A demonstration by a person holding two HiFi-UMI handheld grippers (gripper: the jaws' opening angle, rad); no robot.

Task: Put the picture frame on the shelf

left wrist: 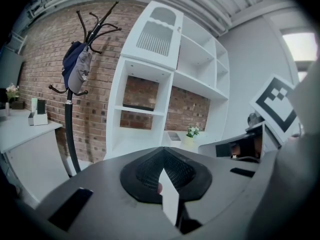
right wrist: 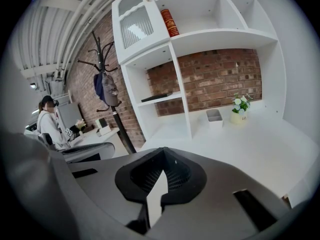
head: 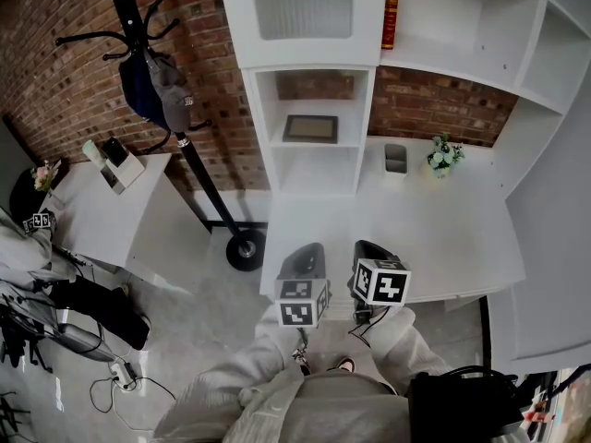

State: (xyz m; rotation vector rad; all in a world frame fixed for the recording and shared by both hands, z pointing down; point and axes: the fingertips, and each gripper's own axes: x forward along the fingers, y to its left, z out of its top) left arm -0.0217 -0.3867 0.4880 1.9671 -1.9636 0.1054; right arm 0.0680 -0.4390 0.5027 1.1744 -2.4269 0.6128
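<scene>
A dark picture frame [head: 310,128] lies flat on the middle shelf of the white shelf unit [head: 314,90]; it also shows as a thin dark slab in the left gripper view [left wrist: 138,107] and in the right gripper view [right wrist: 156,98]. Both grippers hang close to my body at the desk's near edge, well short of the frame. My left gripper [head: 304,250] is shut with nothing in it, its jaws meeting in a seam [left wrist: 162,154]. Beside it, my right gripper [head: 369,246] is shut and empty too [right wrist: 162,153].
A white desk [head: 434,238] carries a small grey tray [head: 395,158] and a flower pot [head: 443,154]. A red book [head: 391,7] stands on an upper shelf. A black coat rack [head: 175,109] with a bag stands left. A person [right wrist: 50,126] sits by a side table [head: 102,215].
</scene>
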